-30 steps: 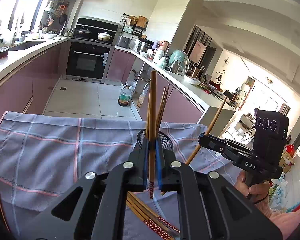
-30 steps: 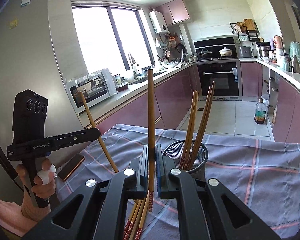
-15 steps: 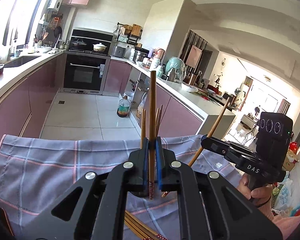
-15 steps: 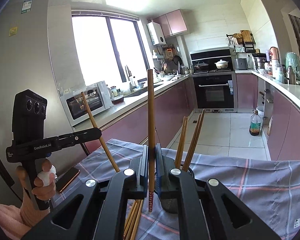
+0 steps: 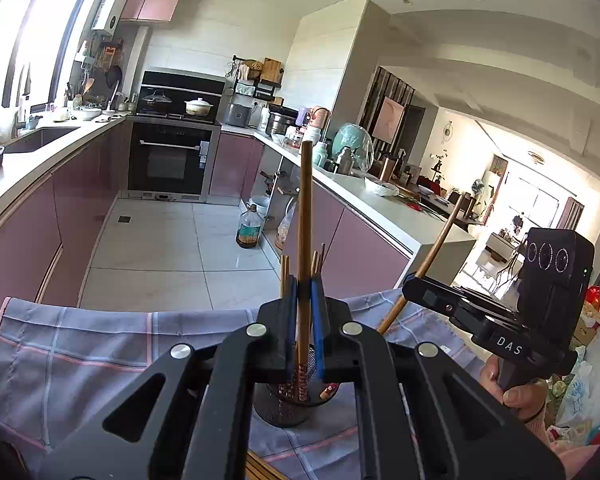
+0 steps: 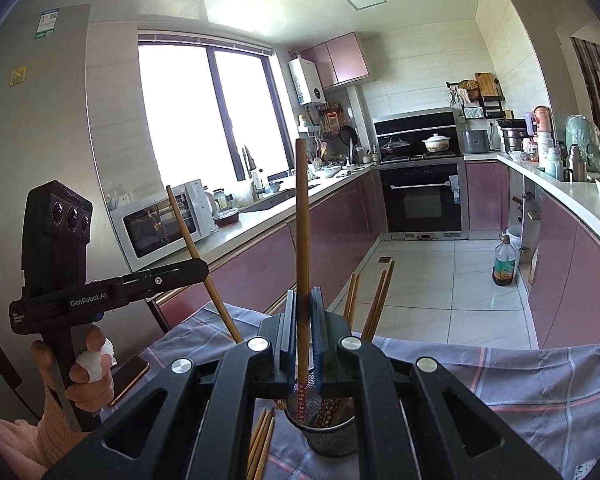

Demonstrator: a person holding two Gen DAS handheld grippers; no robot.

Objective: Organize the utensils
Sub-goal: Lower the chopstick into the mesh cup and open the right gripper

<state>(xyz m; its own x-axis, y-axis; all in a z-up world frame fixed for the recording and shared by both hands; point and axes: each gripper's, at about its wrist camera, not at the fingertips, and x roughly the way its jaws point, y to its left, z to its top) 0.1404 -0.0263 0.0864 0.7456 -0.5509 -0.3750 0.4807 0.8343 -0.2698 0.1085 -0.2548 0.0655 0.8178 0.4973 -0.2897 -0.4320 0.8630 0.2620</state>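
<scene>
Clamping one chopstick (image 5: 303, 240) each, both grippers (image 6: 303, 332) hover above the mesh holder (image 6: 332, 438).

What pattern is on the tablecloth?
Grey-blue tablecloth with a pink and white plaid grid, clearest in the left wrist view.

A mesh holder (image 6: 332, 436) stands on the cloth (image 6: 520, 392) covering the tabletop, with several chopsticks (image 6: 376, 304) upright in it. Loose chopsticks (image 6: 262, 440) lie on the cloth just left of it. A phone (image 6: 130, 376) lies further left.
</scene>
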